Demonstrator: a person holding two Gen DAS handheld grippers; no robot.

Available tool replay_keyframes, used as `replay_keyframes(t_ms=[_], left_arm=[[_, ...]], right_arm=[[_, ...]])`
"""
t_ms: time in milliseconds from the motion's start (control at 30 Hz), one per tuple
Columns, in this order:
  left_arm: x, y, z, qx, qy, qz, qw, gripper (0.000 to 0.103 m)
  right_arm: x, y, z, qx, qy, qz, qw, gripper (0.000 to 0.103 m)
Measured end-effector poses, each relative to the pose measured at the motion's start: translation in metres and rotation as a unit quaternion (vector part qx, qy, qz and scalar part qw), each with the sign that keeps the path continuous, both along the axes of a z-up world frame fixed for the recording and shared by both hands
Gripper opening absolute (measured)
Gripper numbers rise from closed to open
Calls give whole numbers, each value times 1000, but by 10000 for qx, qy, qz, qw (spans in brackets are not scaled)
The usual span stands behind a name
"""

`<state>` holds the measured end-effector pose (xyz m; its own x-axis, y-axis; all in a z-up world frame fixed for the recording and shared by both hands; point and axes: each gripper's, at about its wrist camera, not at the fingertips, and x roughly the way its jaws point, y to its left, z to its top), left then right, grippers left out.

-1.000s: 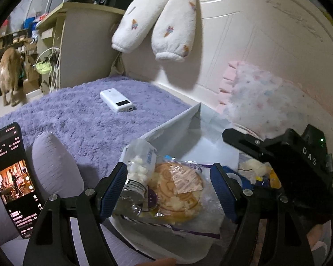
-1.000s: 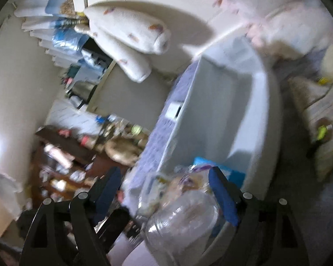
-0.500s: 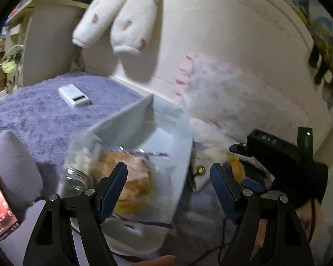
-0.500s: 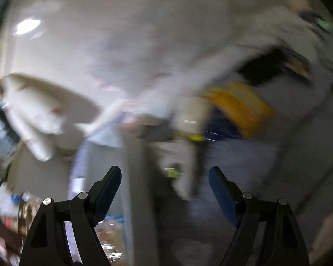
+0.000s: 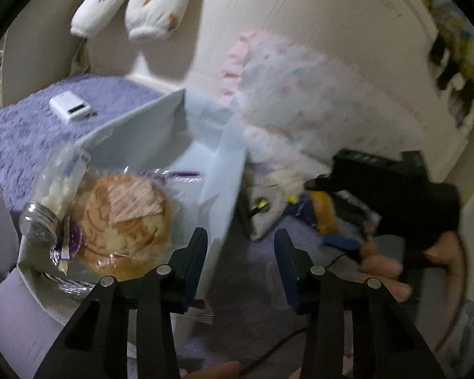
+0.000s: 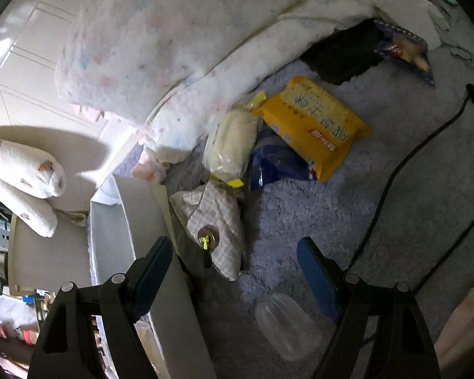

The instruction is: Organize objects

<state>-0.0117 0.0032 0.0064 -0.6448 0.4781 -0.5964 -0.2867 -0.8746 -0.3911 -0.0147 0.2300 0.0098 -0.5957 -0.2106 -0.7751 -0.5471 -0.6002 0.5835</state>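
Both grippers have swung rightward off the white bin (image 5: 224, 170), where the wrapped bun (image 5: 123, 224) and small jar (image 5: 47, 202) lie. Left gripper (image 5: 240, 246) jaws are closing on nothing, straddling the bin's wall. Right gripper (image 6: 233, 265) jaws stand wide, empty, above the purple bed cover (image 6: 300, 208) (yellow packet (image 6: 312, 126), checked pouch (image 6: 215, 218), clear wrapper (image 6: 284, 325)).

bed blanket (image 6: 316, 214) | white bin (image 5: 224, 170) | yellow packet (image 6: 312, 126) | checked pouch (image 6: 215, 218)
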Motion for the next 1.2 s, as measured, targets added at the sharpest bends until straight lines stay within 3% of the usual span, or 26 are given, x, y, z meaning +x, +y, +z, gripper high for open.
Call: replay_keyframes(t_ms=[33,500,800,967,1100,1200], left_arm=[[-2,-1,-3,-24,-18,46,10000,36],[-3,-14,-3,-239,164,562,9980,38],[-3,-12,-2,-312,205,544,9978,41],[-3,-15,-2,-173,194,553,9981,42],[5,-23,8,-23,439,727,9964,64],[11,-28,14,60,618,741,9953,65]], right_arm=[[-5,-2,-2,-17,-37,34,10000,81],[-23,-17,-21,-359,-295,796,9957,80],[-51,-47,-59,-118,-909,1809,9792,81],[-52,-42,-61,-153,-873,1824,9792,81],[-44,-24,-60,-546,-759,1452,9850,79],[-37,-9,-55,-754,-573,1178,9885,78]])
